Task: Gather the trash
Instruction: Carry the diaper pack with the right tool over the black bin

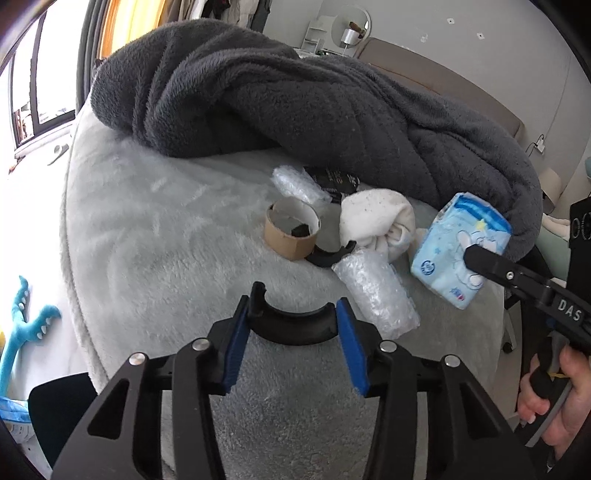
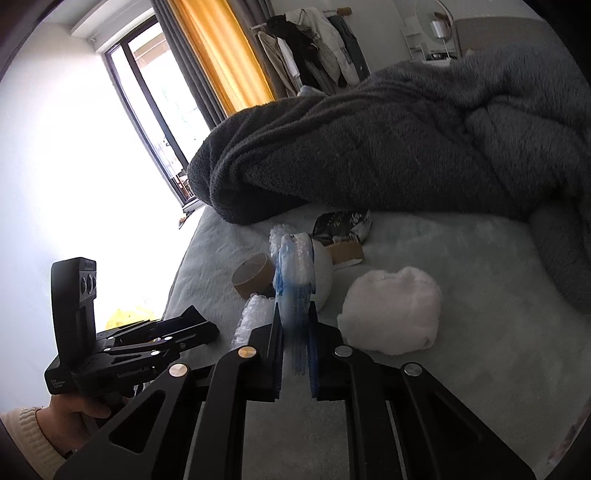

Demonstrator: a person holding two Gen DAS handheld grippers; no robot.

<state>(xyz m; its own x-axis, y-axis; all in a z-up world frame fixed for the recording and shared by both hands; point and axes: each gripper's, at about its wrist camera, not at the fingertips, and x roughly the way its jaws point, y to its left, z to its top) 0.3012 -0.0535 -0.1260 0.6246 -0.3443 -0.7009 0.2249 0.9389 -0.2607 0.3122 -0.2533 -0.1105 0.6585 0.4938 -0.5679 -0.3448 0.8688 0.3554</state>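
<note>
with the left hand-held gripper clamped on a curved black plastic piece and the right hand-held gripper pinching the blue tissue pack, both pickups look done, so next comes carrying them off the bed to a bin.

A dark grey blanket lies heaped on the pale bed, with orange curtains by the window.

A bed covered in pale grey plush fills the room's middle, with a dark grey fleece blanket heaped across its far side. Bright daylight pours through a dark-framed window, washing out the view beside it. An orange curtain hangs next to the window. Clothes hang on a rack against the white wall, near a round mirror.
</note>
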